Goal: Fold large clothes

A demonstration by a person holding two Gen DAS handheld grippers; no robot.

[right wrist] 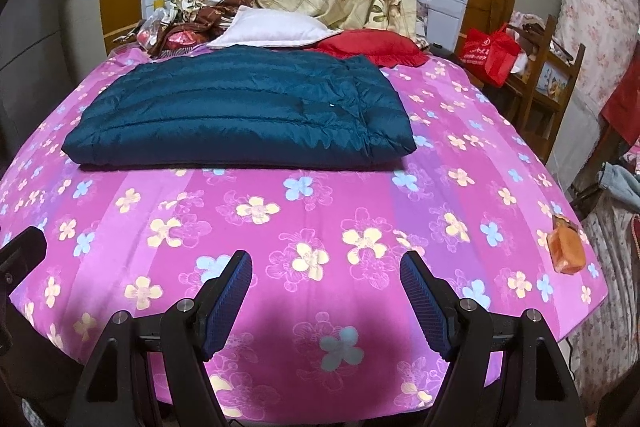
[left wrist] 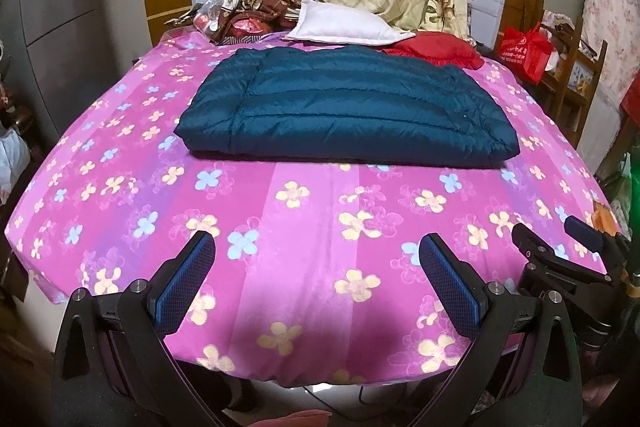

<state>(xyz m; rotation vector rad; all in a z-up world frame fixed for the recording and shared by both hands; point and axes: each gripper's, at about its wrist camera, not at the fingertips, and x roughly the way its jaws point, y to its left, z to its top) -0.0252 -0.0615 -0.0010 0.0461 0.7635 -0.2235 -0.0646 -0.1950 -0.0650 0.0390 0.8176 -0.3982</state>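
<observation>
We look across a bed spread with a pink flowered sheet. On its far half lies the teal quilted jacket — folded into a flat, puffy rectangle, edges roughly square, stitch lines running across. Our left gripper and right gripper hover over the near edge, jaws wide apart — nothing between them.

Nothing can really be read here. White print is seen on the red bag off to the side, but it's way too small and blurry to be made out.
</observation>
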